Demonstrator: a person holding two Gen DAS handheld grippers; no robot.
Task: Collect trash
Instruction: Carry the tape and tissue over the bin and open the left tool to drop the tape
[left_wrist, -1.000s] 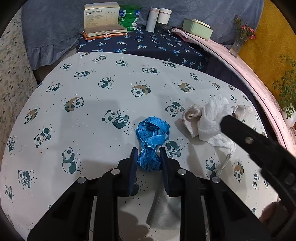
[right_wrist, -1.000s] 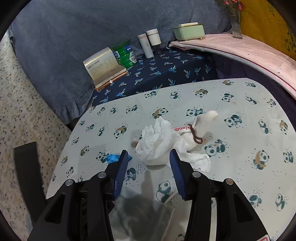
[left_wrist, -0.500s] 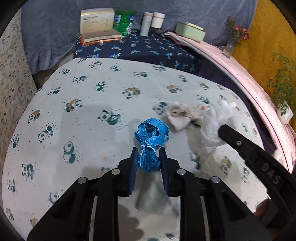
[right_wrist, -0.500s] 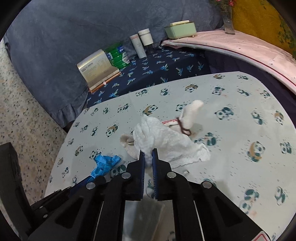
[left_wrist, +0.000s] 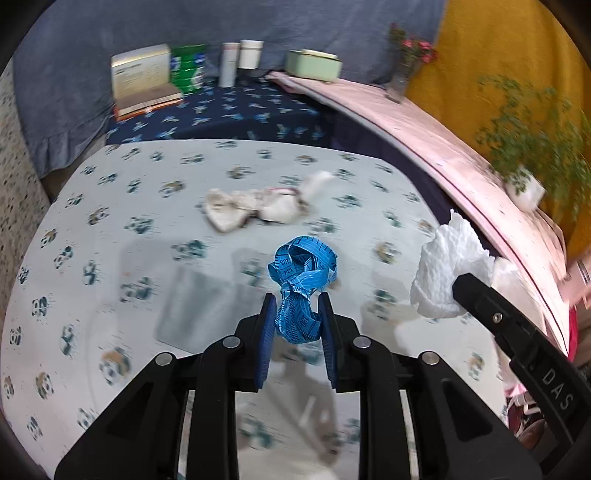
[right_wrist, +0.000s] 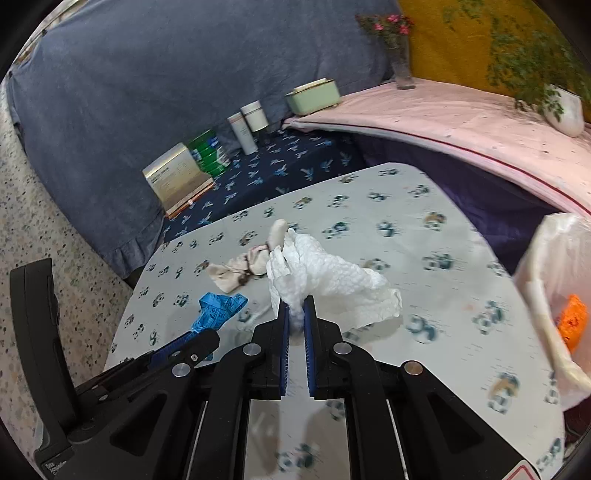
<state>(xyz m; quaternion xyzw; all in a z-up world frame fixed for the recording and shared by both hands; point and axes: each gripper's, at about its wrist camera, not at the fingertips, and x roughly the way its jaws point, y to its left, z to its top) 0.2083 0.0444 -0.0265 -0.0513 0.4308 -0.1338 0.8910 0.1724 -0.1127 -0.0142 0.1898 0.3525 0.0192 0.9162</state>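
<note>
The left gripper (left_wrist: 297, 317) was clamped on a bunched blue tape measure (left_wrist: 301, 284) at frame centre, and the right gripper (right_wrist: 295, 317), nearly closed, pinched a crumpled white paper towel (right_wrist: 325, 277), both lifted above the panda-print table (right_wrist: 424, 266). This looked like the carrying step; next both loads likely needed bringing over a bin. Only the right view showed a white trash bag (right_wrist: 550, 258) at its right edge.

Both tools were matte black plastic. The left gripper (left_wrist: 297, 317) had blue ribbed pads (left_wrist: 266, 325) and round silver screws along its linkage bars. The right gripper (right_wrist: 296, 321) matched it; white "DAS" lettering (left_wrist: 556, 386) ran along its side behind one silver screw.
</note>
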